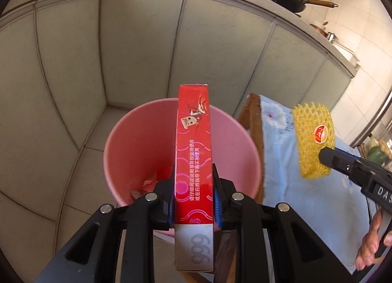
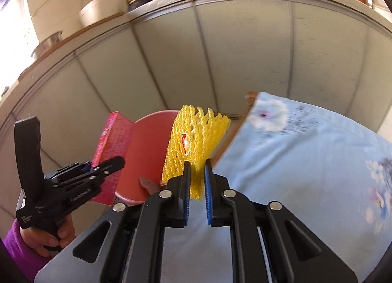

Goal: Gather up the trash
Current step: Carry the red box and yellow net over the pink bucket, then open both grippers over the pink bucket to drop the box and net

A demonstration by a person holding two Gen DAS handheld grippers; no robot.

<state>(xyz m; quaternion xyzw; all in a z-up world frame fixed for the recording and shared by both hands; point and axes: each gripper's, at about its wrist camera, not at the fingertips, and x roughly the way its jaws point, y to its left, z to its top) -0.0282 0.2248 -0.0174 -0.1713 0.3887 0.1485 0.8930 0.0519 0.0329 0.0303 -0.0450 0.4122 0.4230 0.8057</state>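
Scene: a pink trash bin (image 1: pixel 137 150) is seen on the tiled floor, lower centre of the left wrist view, beside a bench (image 1: pixel 306 185) covered by a pale blue flowered cloth; grey cabinet doors (image 1: pixel 137 45) fill the upper frame.
Left gripper (image 1: pixel 193 197): clamped on the narrow sides of a red medicine box (image 1: pixel 193 150), which is held on edge directly over the bin's mouth.
Right gripper (image 2: pixel 197 185): pressed together on the lower part of a yellow foam fruit net (image 2: pixel 193 145) bearing a red sticker; the net is carried above the cloth, near the bin's rim but not yet over its opening.
Bin contents: a few red scraps (image 1: pixel 152 180) are visible at the bottom.
Step judged: box about to be released, net to follow.
Risk, box: its far end reaches past the far rim, so a release here could let it strike the rim and tip onto the floor.
Risk, net: being light and springy, it may cling to the pads or drift onto the cloth if released short of the bin.
Risk, grippers: a collision is possible if both are brought over the bin together.
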